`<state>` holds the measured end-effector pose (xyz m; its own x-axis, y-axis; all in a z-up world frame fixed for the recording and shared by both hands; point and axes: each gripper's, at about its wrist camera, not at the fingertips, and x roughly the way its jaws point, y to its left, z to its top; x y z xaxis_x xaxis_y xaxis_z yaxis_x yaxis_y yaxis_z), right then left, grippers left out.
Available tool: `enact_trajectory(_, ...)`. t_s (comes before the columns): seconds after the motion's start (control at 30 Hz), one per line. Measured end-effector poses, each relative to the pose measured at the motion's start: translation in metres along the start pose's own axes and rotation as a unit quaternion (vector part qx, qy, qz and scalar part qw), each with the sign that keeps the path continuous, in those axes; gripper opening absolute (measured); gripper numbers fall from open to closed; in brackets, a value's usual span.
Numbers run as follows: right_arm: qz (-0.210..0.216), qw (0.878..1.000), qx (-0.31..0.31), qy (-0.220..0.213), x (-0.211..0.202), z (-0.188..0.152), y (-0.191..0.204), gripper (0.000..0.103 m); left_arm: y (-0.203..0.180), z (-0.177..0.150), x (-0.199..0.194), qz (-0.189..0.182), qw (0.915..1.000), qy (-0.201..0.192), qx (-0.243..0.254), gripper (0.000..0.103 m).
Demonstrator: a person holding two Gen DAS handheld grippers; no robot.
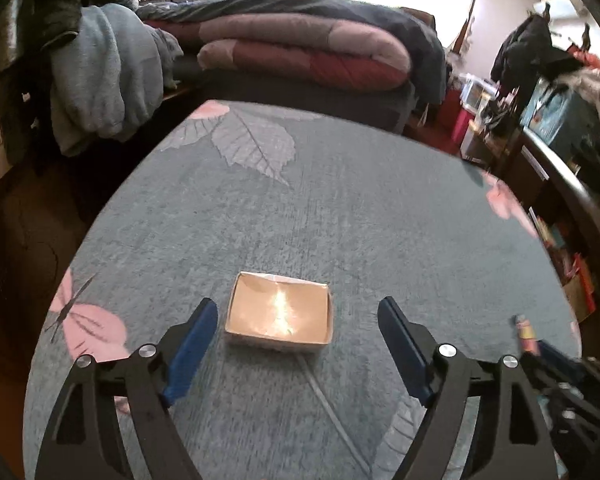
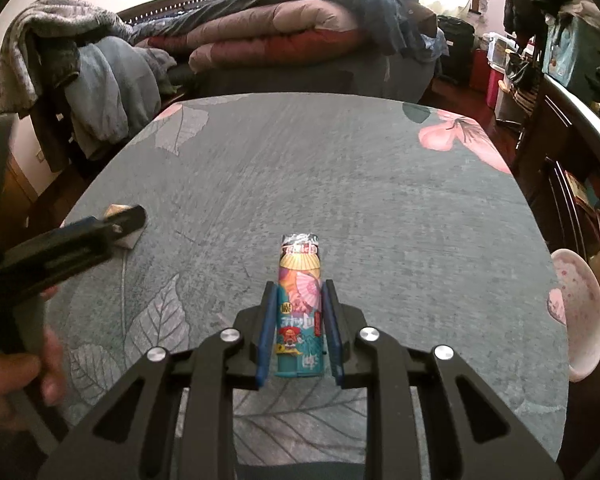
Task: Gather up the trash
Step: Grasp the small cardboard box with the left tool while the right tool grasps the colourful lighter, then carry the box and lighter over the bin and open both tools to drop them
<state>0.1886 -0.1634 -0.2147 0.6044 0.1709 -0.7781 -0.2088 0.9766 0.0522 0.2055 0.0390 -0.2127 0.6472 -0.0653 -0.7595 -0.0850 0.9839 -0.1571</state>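
Observation:
A small open paper box (image 1: 279, 312), tan inside, sits on the grey-blue leaf-patterned tablecloth (image 1: 340, 208). My left gripper (image 1: 298, 312) is open, its blue pads on either side of the box and a little nearer than it. My right gripper (image 2: 299, 292) is shut on a colourful snack wrapper tube (image 2: 300, 304) that points forward between the pads. In the right wrist view the left gripper (image 2: 112, 224) covers most of the box (image 2: 118, 214). In the left wrist view the wrapper (image 1: 525, 332) shows at the right edge.
A pink speckled bowl (image 2: 580, 312) sits at the table's right edge. A bed with folded quilts (image 1: 300, 44) stands behind the table. Clothes hang over a chair (image 1: 96, 76) at the left. Cluttered shelves (image 1: 560, 120) stand at the right.

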Motion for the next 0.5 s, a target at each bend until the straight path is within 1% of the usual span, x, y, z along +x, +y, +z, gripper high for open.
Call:
enact_trajectory(0.03, 0.0, 1.0, 0.002, -0.002, -0.002, 0.0, -0.002, 0.023, 0.001, 0.0, 0.002, 0.0, 1.0, 0.003, -0.001, 0.074)
enact_trajectory(0.07, 0.0, 1.0, 0.004, -0.004, -0.004, 0.0, -0.003, 0.023, 0.002, 0.0, 0.004, 0.006, 1.0, 0.005, -0.001, 0.062)
enact_trajectory(0.1, 0.0, 1.0, 0.005, -0.006, -0.005, 0.0, -0.004, 0.023, 0.001, 0.0, 0.002, 0.015, 0.9999, 0.0, 0.003, 0.054)
enact_trajectory(0.23, 0.005, 1.0, 0.011, -0.01, -0.009, 0.0, -0.004, 0.023, 0.006, -0.001, 0.0, 0.003, 0.9999, 0.003, -0.011, 0.053)
enact_trajectory(0.5, 0.016, 1.0, 0.019, -0.015, -0.017, -0.007, -0.009, 0.023, -0.003, -0.002, -0.024, 0.01, 0.9998, -0.016, -0.004, 0.053)
